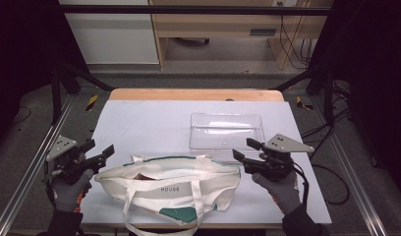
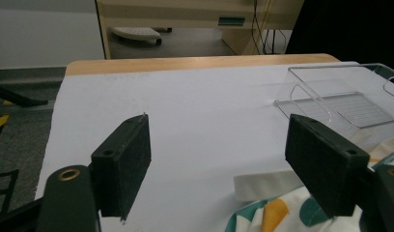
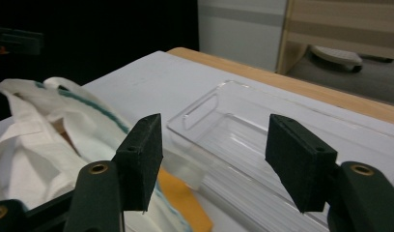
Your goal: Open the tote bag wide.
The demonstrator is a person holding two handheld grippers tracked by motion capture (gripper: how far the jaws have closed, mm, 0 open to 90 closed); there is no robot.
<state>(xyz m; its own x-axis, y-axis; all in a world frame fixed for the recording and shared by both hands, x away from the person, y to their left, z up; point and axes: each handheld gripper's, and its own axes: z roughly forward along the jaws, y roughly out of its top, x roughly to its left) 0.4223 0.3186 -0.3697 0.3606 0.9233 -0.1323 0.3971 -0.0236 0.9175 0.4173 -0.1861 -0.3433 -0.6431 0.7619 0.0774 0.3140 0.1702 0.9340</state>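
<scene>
While both grippers' fingers gape empty, tote bag (image 1: 169, 184) contents hard to make out, clear tray (image 1: 226, 130) beyond.

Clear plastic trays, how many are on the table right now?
1. The clear tray sits on the far right part of the table, just beyond the tote bag. Anything inside the bag is hidden.

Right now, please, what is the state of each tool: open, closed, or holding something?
Left tool: open, holding nothing, beside the tote bag.
Right tool: open, holding nothing, near the clear tray.
</scene>
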